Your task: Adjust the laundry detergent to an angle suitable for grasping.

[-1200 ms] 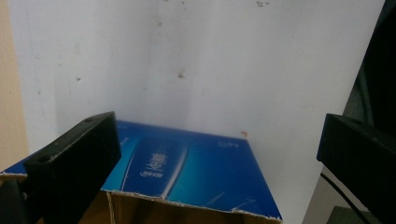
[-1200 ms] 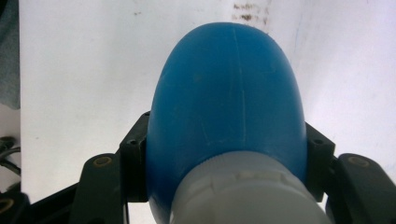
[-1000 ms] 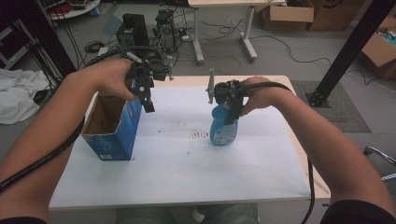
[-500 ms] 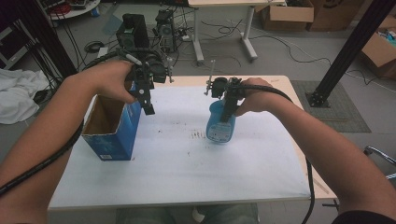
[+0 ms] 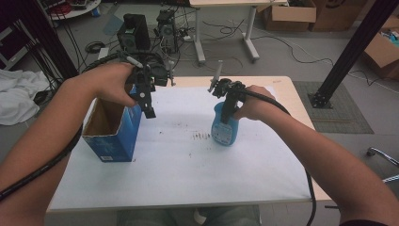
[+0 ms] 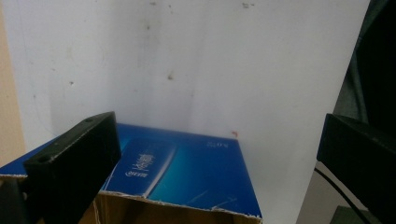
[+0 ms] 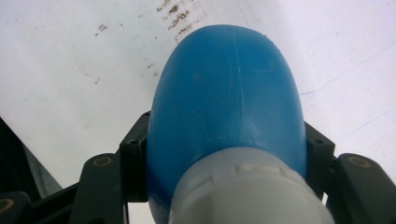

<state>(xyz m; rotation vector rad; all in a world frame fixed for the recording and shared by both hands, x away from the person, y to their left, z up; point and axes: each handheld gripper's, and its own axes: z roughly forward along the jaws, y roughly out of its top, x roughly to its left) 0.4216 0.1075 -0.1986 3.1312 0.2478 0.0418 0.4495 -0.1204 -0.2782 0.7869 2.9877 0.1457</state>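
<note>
On the left of the white-covered table stood an open blue carton, its brown inside showing from above. The left gripper hung just over the carton's right wall, pointing down, its black jaws set wide apart with nothing between them. In the left gripper view the carton lay below and between the two jaws, its torn cardboard rim cut off by the bottom edge, so how deep it went and what it held could not be made out. A paler panel on its blue side carried small white lettering, too blurred to read.

Toward the middle, a patch of dark smudges marked the white sheet, just left of the bottle.

On the right stood a blue plastic bottle, upright on the sheet, well apart from the carton. The right gripper came down on it from above, jaws drawn narrow and clamped on the bottle's shoulders, one jaw on either side. In the right gripper view the bottle bulged away from the camera, its whitish collar nearest and cut off below; its base and any cap were hidden. A label on its near side showed in the high view, its print too small to read.
</note>
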